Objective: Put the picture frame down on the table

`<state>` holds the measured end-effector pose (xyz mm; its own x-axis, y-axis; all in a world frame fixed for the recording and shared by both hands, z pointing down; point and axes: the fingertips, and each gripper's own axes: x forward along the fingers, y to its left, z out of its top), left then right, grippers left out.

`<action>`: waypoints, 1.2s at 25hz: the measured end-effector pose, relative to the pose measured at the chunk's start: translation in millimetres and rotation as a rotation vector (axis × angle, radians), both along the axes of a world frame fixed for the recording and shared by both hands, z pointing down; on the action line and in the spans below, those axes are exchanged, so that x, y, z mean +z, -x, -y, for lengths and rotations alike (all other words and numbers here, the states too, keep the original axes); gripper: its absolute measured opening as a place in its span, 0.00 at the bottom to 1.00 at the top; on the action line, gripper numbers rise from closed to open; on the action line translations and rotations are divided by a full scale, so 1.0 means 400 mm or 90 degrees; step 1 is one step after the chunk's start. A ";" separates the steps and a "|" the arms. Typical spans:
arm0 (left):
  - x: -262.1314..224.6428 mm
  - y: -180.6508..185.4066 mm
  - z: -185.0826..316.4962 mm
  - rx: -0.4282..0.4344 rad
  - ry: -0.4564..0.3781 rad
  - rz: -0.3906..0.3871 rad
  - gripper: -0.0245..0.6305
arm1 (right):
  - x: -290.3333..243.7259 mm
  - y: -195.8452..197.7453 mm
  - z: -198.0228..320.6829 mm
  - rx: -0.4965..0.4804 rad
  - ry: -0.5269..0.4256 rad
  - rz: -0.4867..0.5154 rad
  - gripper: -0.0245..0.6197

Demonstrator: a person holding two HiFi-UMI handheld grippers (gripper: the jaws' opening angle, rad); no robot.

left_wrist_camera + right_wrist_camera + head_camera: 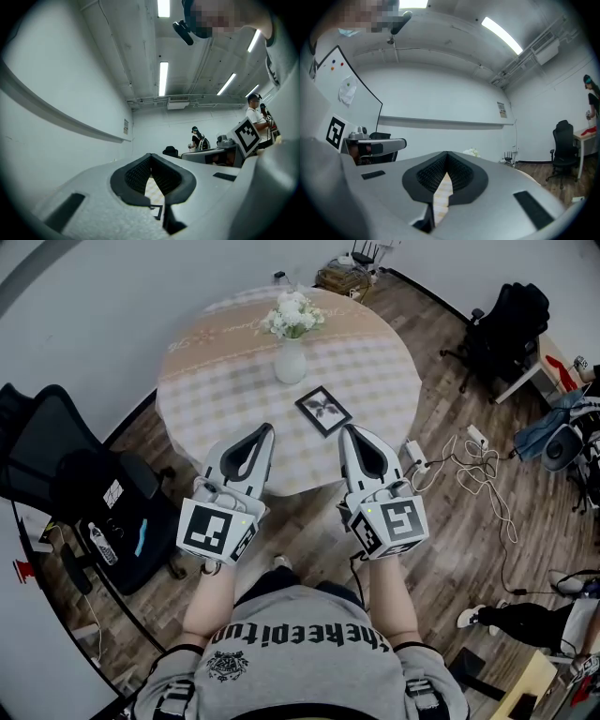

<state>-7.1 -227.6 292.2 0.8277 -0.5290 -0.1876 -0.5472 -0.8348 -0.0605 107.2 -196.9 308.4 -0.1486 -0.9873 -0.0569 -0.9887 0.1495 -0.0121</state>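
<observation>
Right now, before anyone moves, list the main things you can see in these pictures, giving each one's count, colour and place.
table: one, round, beige-and-white checked cloth, middle of the room
vase: one, white, near the table's middle
flowers: one bunch, white, in the vase
picture frame: one, black, lying flat on the table towards its near edge
left chair: one, black, on the floor left of the table
right chair: one, black, far right by a desk
cables: one tangle, white, on the wood floor right of the table
left claw: one, pale grey, shut and empty, tip over the table's near edge
right claw: one, pale grey, shut and empty, just short of the frame
</observation>
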 end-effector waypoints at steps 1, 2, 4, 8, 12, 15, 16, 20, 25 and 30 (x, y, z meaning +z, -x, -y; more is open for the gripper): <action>0.000 -0.003 -0.003 -0.002 0.001 -0.001 0.06 | -0.002 -0.003 -0.003 -0.002 0.000 -0.002 0.05; -0.001 -0.006 -0.006 -0.004 0.002 -0.001 0.06 | -0.005 -0.005 -0.006 -0.005 0.000 -0.004 0.05; -0.002 -0.014 -0.014 -0.007 0.003 -0.003 0.06 | -0.009 -0.012 -0.015 -0.009 0.000 -0.006 0.05; -0.007 -0.029 -0.046 -0.014 0.003 -0.006 0.06 | -0.011 -0.026 -0.044 -0.017 0.006 -0.005 0.05; -0.012 -0.039 -0.091 -0.027 0.005 -0.006 0.06 | -0.015 -0.031 -0.082 -0.034 0.007 -0.008 0.05; -0.018 -0.046 -0.130 -0.038 0.002 -0.006 0.06 | -0.021 -0.036 -0.116 -0.049 0.004 -0.010 0.05; -0.019 -0.047 -0.143 -0.042 0.001 -0.006 0.06 | -0.023 -0.037 -0.128 -0.054 0.002 -0.011 0.05; -0.023 -0.050 -0.199 -0.058 -0.003 -0.005 0.06 | -0.031 -0.042 -0.177 -0.070 -0.003 -0.012 0.05; -0.022 -0.050 -0.272 -0.078 -0.006 -0.005 0.06 | -0.025 -0.045 -0.241 -0.085 -0.006 -0.010 0.05; -0.022 -0.042 -0.341 -0.097 -0.008 -0.001 0.06 | -0.021 -0.044 -0.302 -0.100 -0.006 -0.012 0.05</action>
